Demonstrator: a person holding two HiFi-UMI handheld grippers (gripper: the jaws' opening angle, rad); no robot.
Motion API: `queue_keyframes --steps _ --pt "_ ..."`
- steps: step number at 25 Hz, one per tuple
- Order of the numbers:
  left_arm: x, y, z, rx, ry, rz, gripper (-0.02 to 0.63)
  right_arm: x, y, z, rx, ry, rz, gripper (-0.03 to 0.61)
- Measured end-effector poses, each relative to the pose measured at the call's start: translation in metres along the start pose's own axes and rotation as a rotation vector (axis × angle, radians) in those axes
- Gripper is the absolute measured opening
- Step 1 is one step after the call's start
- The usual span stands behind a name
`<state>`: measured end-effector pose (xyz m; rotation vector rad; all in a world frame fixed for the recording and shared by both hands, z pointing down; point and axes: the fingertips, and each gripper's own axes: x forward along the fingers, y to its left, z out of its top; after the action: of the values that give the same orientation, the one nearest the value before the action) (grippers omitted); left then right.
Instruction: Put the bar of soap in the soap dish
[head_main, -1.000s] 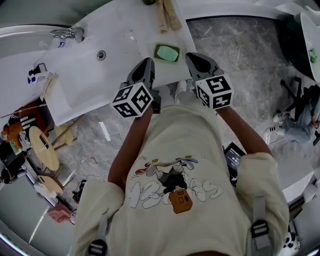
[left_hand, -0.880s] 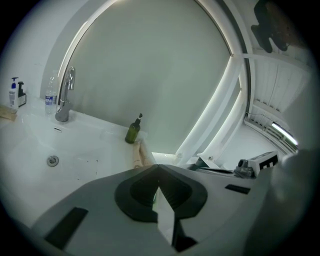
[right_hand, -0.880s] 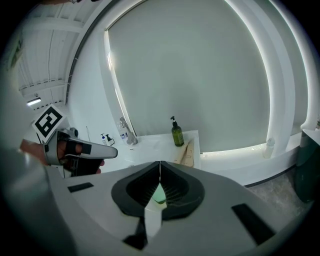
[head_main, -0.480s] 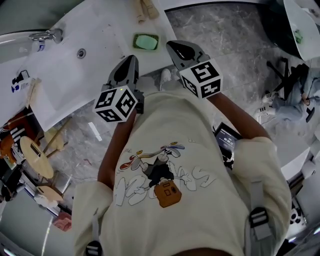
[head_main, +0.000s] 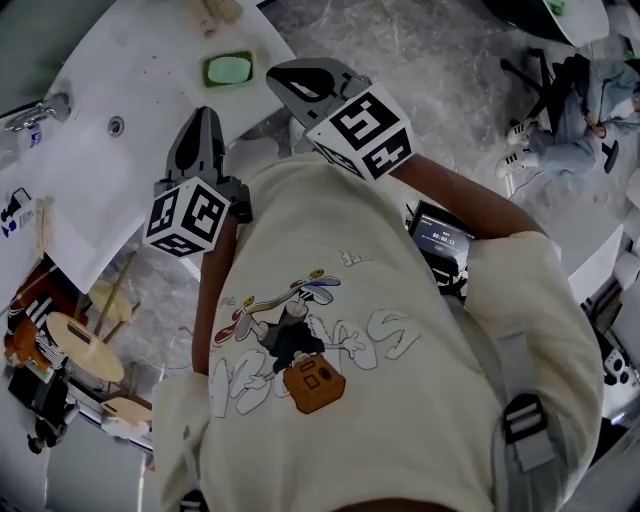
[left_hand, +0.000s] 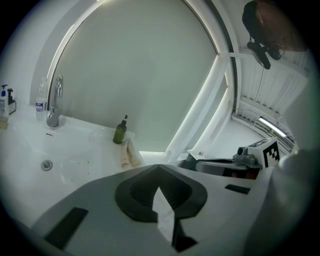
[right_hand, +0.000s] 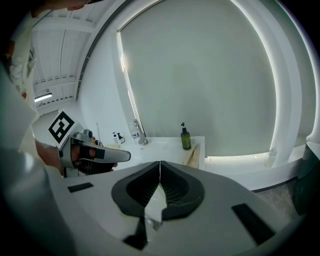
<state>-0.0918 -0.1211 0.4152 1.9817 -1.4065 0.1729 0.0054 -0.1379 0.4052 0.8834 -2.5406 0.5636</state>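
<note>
A pale green bar of soap (head_main: 229, 69) lies in a dark green soap dish (head_main: 210, 72) on the white washstand (head_main: 150, 80). In the head view my left gripper (head_main: 203, 113) hovers just below the dish, shut and empty. My right gripper (head_main: 285, 78) hangs to the right of the dish, also shut with nothing in it. Neither touches the dish. In the left gripper view the left gripper's (left_hand: 159, 168) jaws meet at the tip. In the right gripper view the right gripper (right_hand: 160, 163) is closed too. The dish is hidden under the jaws in both gripper views.
A tap (head_main: 30, 112), a basin drain (head_main: 116, 126) and rolled towels (head_main: 215, 12) are on the washstand. A green pump bottle (left_hand: 120, 131) stands beside the towels (left_hand: 131, 155). Stools (head_main: 85, 345) stand on the marble floor at the left. A person sits at the far right (head_main: 580, 110).
Both grippers have risen above the counter, still shut. The head view has swung, so the washstand and dish now sit further up and left. The soap stays in the dish.
</note>
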Motion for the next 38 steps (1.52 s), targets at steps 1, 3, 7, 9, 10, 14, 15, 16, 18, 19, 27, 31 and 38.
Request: queue_keyframes --steps 1,3,7,9,10,14,15,16,18,19,27,31,38 --pt "0.000 -0.001 0.000 0.004 0.002 -0.002 0.009 -0.001 0.002 0.000 0.000 0.005 0.005 0.008" --pt "-0.001 0.001 0.000 0.011 0.005 -0.003 0.009 0.001 0.006 -0.001 -0.004 0.014 0.015 0.008" --pt "-0.003 0.005 0.004 0.014 -0.002 0.005 0.009 0.006 0.011 0.002 -0.002 0.019 0.035 0.008" --pt "-0.005 0.003 0.006 0.004 -0.011 0.000 0.009 0.007 0.012 0.003 -0.011 0.023 0.041 0.008" --pt "-0.006 0.003 0.007 0.001 -0.015 -0.002 0.009 0.007 0.013 0.003 -0.016 0.026 0.045 0.008" --pt "-0.009 -0.001 0.013 0.005 -0.025 0.007 0.009 0.006 0.017 0.009 -0.028 0.019 0.068 0.008" --pt "-0.009 -0.002 0.014 0.004 -0.029 0.009 0.009 0.006 0.017 0.009 -0.035 0.021 0.072 0.008" --pt "-0.009 -0.004 0.014 0.001 -0.030 0.010 0.009 0.005 0.017 0.010 -0.041 0.027 0.076 0.008" --pt "-0.007 -0.007 0.014 -0.012 -0.027 0.002 0.009 0.005 0.018 0.010 -0.041 0.034 0.080 0.007" --pt "-0.007 -0.008 0.015 -0.018 -0.025 -0.006 0.009 0.005 0.018 0.011 -0.036 0.031 0.079 0.006" --pt "-0.010 -0.013 0.022 -0.015 -0.032 -0.021 0.009 0.007 0.023 0.017 -0.031 0.014 0.089 0.007" --pt "-0.013 -0.013 0.021 -0.017 -0.034 -0.015 0.009 0.007 0.020 0.021 -0.033 0.007 0.084 0.007" --pt "-0.020 -0.015 0.024 -0.006 -0.036 -0.026 0.009 0.006 0.022 0.024 -0.042 0.020 0.097 0.006"
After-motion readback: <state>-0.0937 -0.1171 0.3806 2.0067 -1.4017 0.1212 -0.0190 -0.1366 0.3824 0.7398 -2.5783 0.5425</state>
